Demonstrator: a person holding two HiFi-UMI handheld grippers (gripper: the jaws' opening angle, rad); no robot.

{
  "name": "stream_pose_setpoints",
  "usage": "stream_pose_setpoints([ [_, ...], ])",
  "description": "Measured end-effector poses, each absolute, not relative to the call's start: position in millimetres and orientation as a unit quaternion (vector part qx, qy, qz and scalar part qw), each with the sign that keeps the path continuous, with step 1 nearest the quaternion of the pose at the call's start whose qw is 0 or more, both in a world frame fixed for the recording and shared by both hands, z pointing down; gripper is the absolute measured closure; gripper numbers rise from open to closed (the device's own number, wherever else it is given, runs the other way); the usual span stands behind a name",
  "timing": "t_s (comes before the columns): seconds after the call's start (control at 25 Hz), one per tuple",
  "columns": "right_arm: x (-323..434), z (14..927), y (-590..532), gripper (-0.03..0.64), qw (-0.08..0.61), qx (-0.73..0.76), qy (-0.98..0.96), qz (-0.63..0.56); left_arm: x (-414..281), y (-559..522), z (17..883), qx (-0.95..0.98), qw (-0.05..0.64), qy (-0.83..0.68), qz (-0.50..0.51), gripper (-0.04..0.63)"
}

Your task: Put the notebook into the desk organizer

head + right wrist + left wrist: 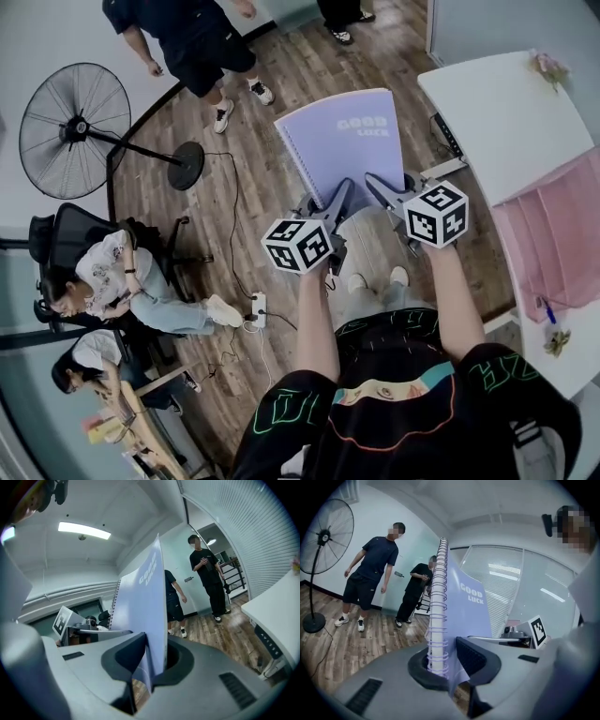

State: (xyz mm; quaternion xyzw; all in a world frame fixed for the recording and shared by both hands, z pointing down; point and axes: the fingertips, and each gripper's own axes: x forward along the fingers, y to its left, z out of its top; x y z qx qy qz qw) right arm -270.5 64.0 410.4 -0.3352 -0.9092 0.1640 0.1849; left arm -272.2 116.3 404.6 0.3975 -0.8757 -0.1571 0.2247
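Note:
A lilac spiral notebook (345, 142) with "GOOD LUCK" on its cover is held up in the air over the wooden floor, between both grippers. My left gripper (339, 199) is shut on its spiral-bound edge (438, 634). My right gripper (377, 187) is shut on the opposite near corner (152, 620). In the left gripper view the wire spine runs straight up from the jaws; in the right gripper view the cover stands edge-on between the jaws. No desk organizer shows in any view.
A white desk (502, 117) lies to the right with a pink cloth (562, 230) on it. A standing fan (80, 122) is at the far left. People stand ahead (192, 42) and sit at the left (122, 277). A power strip (257, 309) lies on the floor.

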Motion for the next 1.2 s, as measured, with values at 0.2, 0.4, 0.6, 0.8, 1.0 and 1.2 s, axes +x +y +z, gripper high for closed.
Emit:
stream_pose_setpoints([
  [0.2,-275,421,25,0.563,0.182,-0.262,-0.931,0.176,-285,77,417,0.463,0.244,-0.838,-0.153,0.541],
  [0.4,-283,425,-11,0.563,0.185,-0.183,-0.949,0.178,-301,39,422,0.526,0.261,-0.796,-0.149,0.541],
  [0.6,-266,433,-43,0.563,0.182,-0.087,-0.96,0.196,-293,2,431,0.599,0.29,-0.735,-0.133,0.543],
  [0.8,-233,452,-60,0.563,0.181,0.016,-0.957,0.229,-269,-21,450,0.668,0.336,-0.656,-0.105,0.546],
  [1.0,-182,474,-74,0.561,0.178,0.104,-0.944,0.259,-224,-42,472,0.717,0.367,-0.588,-0.076,0.548],
  [1.2,-121,497,-86,0.561,0.178,0.178,-0.924,0.288,-167,-62,495,0.752,0.399,-0.523,-0.05,0.548],
])
